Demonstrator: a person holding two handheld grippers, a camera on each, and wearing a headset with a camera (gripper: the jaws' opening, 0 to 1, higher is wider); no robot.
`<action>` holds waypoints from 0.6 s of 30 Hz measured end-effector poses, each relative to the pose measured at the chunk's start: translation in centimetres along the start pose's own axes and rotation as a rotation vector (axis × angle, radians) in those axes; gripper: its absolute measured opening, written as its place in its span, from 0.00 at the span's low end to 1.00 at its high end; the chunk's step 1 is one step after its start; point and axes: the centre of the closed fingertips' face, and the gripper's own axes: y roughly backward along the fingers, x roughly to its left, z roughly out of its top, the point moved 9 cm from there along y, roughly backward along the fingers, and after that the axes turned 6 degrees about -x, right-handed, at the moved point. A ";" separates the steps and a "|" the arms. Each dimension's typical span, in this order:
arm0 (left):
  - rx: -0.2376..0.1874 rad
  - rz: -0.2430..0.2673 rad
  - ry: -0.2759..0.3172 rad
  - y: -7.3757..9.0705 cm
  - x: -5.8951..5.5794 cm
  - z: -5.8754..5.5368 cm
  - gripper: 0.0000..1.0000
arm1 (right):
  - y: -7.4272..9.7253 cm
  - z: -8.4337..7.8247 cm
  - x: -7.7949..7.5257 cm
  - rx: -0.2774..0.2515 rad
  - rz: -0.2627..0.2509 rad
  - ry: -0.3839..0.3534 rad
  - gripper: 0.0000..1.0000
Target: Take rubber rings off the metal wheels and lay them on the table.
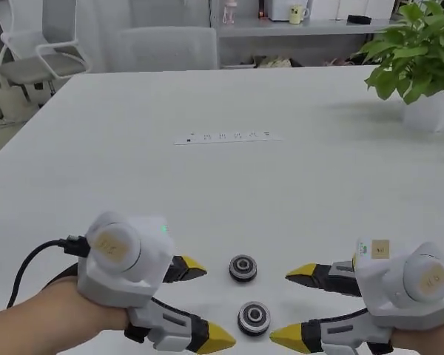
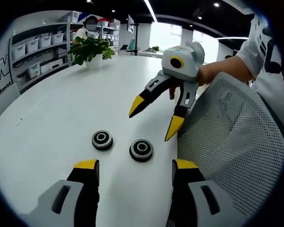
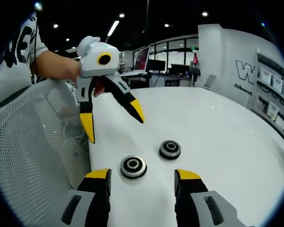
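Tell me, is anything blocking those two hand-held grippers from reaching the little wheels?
Nothing visible. The far wheel and near wheel lie on the table, in the gap between the left hand-held gripper and right hand-held gripper.

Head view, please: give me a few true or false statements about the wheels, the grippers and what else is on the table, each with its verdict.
1. The far wheel and the near wheel lie on the table between the left gripper and the right gripper. True.
2. The left gripper is shut on the near wheel. False: its jaws stand open, apart from both wheels.
3. A potted plant stands at the table's far right. True.
4. One rubber ring lies loose beside the wheels. False: the rubber rings sit on their wheels.
5. The right gripper is open. True.
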 end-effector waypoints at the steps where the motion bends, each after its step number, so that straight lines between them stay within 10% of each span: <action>1: 0.001 -0.002 -0.003 -0.1 0.0 0.0 0.58 | 0.0 0.0 -0.1 -0.001 0.002 -0.002 0.50; 18: 0.012 -0.037 -0.037 -1.7 0.0 -0.2 0.44 | -0.8 -0.6 -0.3 -0.003 0.038 0.003 0.39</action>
